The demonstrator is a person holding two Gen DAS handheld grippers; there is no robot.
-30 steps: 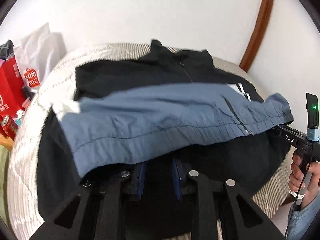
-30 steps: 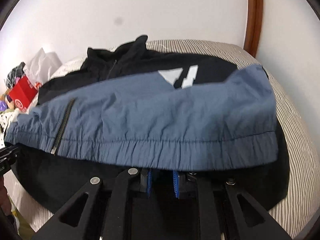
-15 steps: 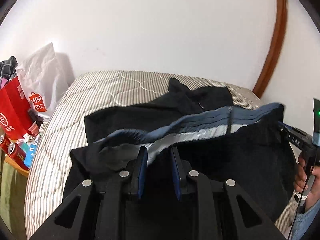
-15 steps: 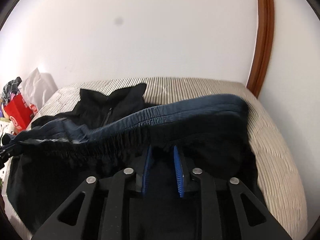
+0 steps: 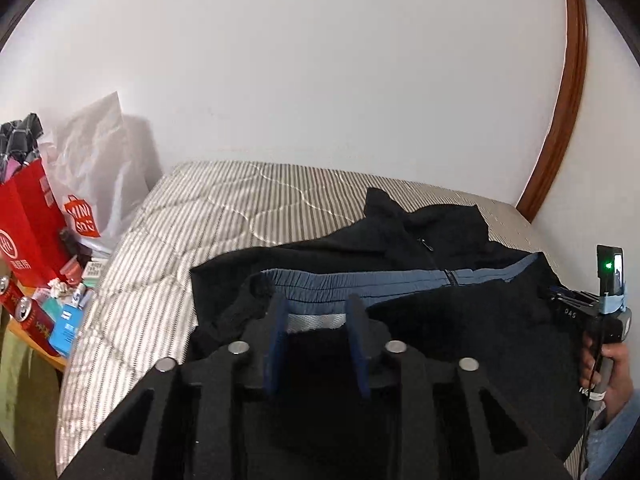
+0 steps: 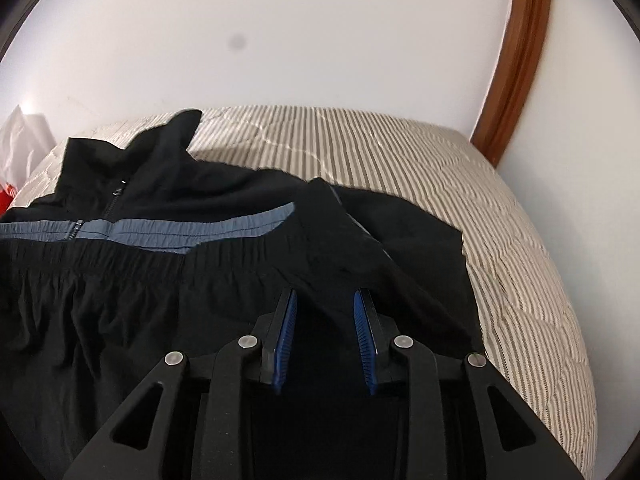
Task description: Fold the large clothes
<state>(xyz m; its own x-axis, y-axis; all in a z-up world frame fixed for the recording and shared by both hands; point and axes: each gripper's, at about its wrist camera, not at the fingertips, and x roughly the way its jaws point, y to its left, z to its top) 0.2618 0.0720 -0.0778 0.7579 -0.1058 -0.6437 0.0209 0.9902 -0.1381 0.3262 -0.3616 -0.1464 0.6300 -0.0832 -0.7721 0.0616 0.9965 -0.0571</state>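
The jacket (image 6: 120,320) is soft, crinkly cloth, black and dull blue. The bed (image 6: 500,208) cover is striped, quilted cloth. The fingers (image 6: 286,336) are matt black plastic with bumpy blue pads and shiny metal pins

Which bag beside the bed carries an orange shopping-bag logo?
The white plastic bag against the wall; the red paper bag in front has white print instead.

Striped quilted bed (image 5: 208,216), black-and-blue jacket (image 6: 168,240) lying on it
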